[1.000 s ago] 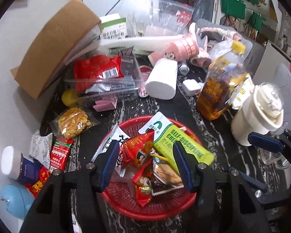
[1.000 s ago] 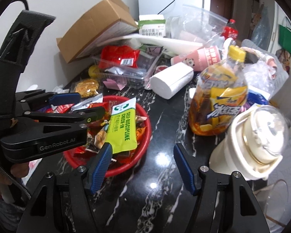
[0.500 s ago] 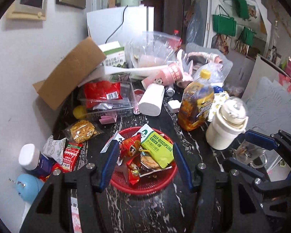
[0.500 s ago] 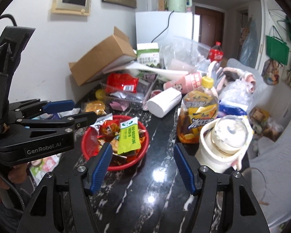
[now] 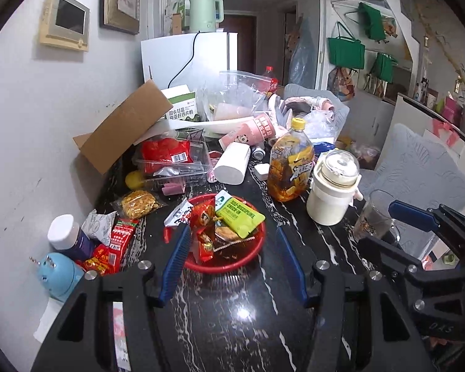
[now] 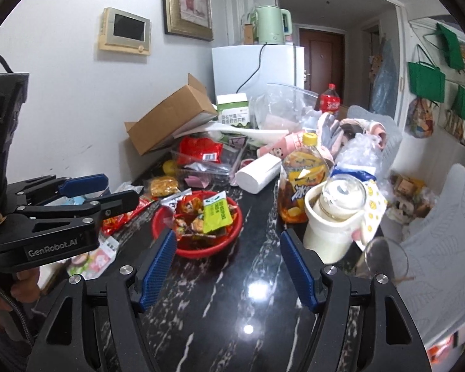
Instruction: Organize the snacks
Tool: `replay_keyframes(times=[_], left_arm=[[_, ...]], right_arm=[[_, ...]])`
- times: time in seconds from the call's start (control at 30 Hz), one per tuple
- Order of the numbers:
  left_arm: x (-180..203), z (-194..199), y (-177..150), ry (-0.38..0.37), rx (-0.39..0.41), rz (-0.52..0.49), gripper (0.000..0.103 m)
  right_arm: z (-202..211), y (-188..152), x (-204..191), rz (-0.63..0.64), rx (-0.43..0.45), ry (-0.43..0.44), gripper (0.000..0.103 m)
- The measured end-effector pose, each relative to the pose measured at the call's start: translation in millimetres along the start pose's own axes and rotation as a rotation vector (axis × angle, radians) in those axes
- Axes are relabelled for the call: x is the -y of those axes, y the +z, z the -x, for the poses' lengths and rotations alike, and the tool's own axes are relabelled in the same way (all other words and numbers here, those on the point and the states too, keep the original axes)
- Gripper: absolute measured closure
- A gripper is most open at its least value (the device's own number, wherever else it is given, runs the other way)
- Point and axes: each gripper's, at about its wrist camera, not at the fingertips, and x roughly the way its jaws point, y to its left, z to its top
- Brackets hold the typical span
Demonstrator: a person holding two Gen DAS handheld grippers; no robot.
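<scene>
Red basket w/ snack packs sits mid tabletop, bottle at 2 o'clock. Left tool open, empty; right tool opening, nothing btwn jaws.

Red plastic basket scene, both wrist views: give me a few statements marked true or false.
1. The round red plastic basket holds a yellow-green snack packet. True.
2. The left hand-held gripper is clamped on a snack. False: its jaws stand apart with nothing between them.
3. The yellow-capped amber drink bottle lies on its side. False: it stands upright.
4. The brown cardboard box leans against the wall, behind the basket. True.
5. The right hand-held gripper holds the white lidded jug. False: its jaws are opening and empty, and the jug stands on the black marble table.
</scene>
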Motion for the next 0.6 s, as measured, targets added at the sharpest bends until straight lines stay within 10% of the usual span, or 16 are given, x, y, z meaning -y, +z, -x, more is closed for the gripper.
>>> replay_keyframes(times=[0.6], left_arm=[[-1.5,16.3,-49.0,-0.003,-0.031,0.069,0.047]], right_arm=[[24.4,-41.2,-12.2,-0.027,-0.015,-0.032,0.03]])
